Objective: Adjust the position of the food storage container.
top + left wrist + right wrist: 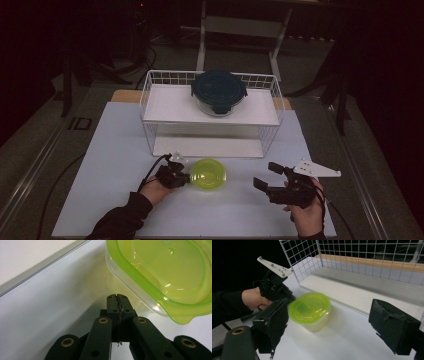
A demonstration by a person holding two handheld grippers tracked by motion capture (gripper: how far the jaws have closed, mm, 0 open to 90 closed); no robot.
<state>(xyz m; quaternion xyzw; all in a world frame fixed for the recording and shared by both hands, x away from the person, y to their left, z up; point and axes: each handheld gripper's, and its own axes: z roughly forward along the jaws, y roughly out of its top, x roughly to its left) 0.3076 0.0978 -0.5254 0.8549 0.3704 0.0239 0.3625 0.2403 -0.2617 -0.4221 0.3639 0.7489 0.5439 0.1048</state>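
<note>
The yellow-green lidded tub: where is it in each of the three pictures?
High view: the tub sits at lower centre on the table, before the wire rack.
Left gripper view: upper right, past the shut jaws.
Right gripper view: centre-left.
Shared landmark: the rack's white bottom shelf.

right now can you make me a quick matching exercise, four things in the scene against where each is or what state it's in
Things:
1. green-lidded tub
2. dark-lidded container
3. left gripper
4. right gripper

Places or states:
A. jaws wide apart, nothing between them
B. on the wire rack's upper shelf
C. jaws shut, beside the tub
D. on the table before the rack

Pairs: 1-D, 2-B, 3-C, 4-A
</note>
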